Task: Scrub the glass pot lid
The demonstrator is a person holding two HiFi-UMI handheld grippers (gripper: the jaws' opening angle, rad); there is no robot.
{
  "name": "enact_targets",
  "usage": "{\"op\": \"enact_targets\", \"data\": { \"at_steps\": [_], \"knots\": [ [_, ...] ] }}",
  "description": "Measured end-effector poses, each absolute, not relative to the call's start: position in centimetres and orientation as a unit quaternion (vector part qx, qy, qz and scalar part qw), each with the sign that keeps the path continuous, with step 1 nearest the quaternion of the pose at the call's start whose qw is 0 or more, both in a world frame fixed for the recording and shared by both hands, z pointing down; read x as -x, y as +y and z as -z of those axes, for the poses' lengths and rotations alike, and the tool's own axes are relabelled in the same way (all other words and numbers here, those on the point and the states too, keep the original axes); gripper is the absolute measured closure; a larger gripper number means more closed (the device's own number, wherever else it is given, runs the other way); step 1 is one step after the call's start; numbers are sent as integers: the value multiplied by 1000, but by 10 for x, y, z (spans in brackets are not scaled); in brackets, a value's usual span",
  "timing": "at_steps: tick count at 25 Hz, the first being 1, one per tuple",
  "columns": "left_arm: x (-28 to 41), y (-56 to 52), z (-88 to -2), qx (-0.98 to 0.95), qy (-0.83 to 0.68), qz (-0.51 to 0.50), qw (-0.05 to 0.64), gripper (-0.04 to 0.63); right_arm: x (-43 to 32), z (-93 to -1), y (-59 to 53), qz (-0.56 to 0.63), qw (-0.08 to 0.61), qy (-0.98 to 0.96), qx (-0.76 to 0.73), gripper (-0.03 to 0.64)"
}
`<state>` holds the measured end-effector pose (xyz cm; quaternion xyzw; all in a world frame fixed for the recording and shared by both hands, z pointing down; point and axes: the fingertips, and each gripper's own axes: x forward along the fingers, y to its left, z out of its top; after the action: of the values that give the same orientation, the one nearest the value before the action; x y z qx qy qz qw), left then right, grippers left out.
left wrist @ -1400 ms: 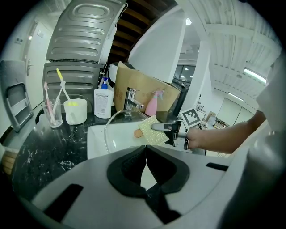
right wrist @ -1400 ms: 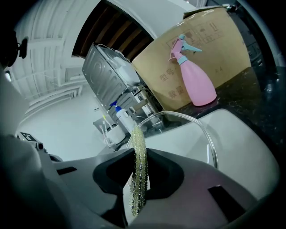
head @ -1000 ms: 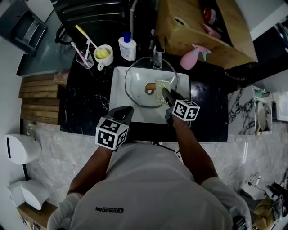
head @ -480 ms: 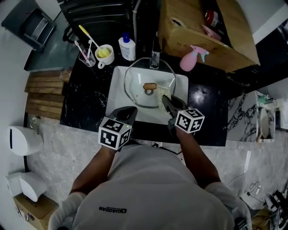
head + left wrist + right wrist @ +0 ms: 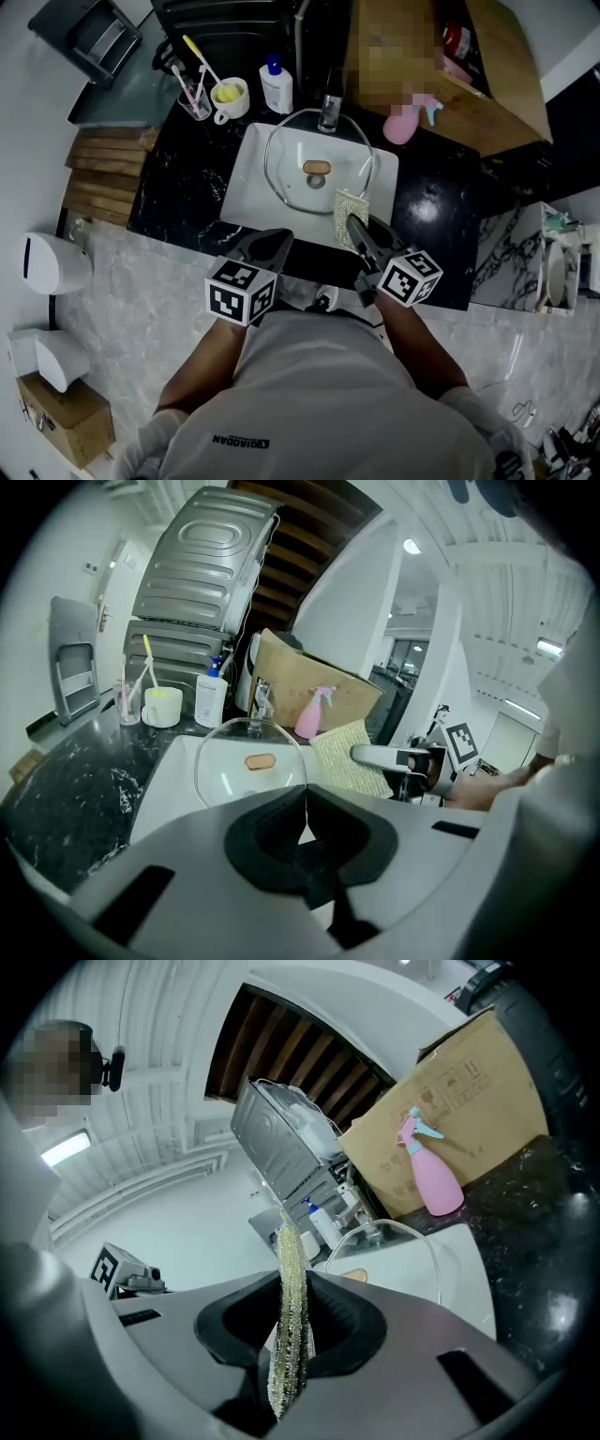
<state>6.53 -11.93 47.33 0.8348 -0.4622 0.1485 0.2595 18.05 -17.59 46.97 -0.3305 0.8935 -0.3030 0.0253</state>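
The glass pot lid [image 5: 314,169] with its wooden knob [image 5: 317,168] leans in the white sink [image 5: 246,192]. My right gripper [image 5: 356,225] is shut on a yellowish scrub sponge [image 5: 349,211], held at the sink's near right rim, just off the lid's edge. In the right gripper view the sponge [image 5: 292,1312] stands edge-on between the jaws, with the lid [image 5: 398,1246] beyond. My left gripper [image 5: 278,238] hovers over the sink's near edge, shut and empty. Its own view shows the lid [image 5: 246,761], the sponge [image 5: 345,754] and the right gripper [image 5: 370,755] ahead.
A faucet [image 5: 330,111] stands behind the sink. On the black counter [image 5: 178,197] are a toothbrush cup [image 5: 195,98], a yellow mug [image 5: 229,96], a white pump bottle [image 5: 277,87] and a pink spray bottle [image 5: 408,120]. A cardboard box [image 5: 487,89] sits at the back right.
My right gripper has drawn the sponge off the lid's middle, back to the sink's near right rim. The left gripper has kept its place at the near edge.
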Motion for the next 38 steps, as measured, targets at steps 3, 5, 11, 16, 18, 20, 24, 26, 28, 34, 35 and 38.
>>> {"op": "enact_targets", "data": {
  "at_steps": [3, 5, 11, 16, 18, 20, 24, 26, 28, 34, 35, 38],
  "knots": [
    [-57, -107, -473, -832, -467, -153, 258, 580, -175, -464, -156, 304, 41, 894, 327, 525],
    [-49, -104, -467, -833, -470, -150, 253, 580, -169, -458, -143, 296, 40, 897, 325, 526],
    [-32, -72, -446, -862, -432, -137, 225, 580, -144, -449, -97, 278, 31, 893, 352, 528],
    [-4, -13, -455, -880, -391, -152, 224, 580, -106, -447, -38, 281, 36, 881, 378, 528],
    [9, 11, -458, -886, -376, -152, 226, 580, -92, -447, -11, 283, 40, 876, 389, 529],
    [22, 33, -462, -890, -364, -152, 228, 580, -79, -449, 15, 282, 39, 871, 400, 529],
    [40, 71, -471, -897, -342, -161, 228, 580, -60, -454, 62, 278, 28, 862, 422, 529],
    [44, 87, -473, -902, -330, -166, 225, 580, -58, -453, 80, 274, 28, 857, 436, 529],
    [46, 99, -471, -907, -319, -168, 218, 580, -57, -451, 94, 267, 27, 853, 447, 529],
    [45, 113, -456, -914, -316, -158, 200, 580, -64, -436, 117, 247, 33, 851, 462, 529],
    [43, 114, -453, -914, -317, -158, 198, 580, -66, -434, 118, 245, 34, 851, 462, 529],
    [37, 116, -449, -913, -321, -158, 195, 580, -73, -429, 120, 240, 33, 854, 460, 529]
  ]
}}
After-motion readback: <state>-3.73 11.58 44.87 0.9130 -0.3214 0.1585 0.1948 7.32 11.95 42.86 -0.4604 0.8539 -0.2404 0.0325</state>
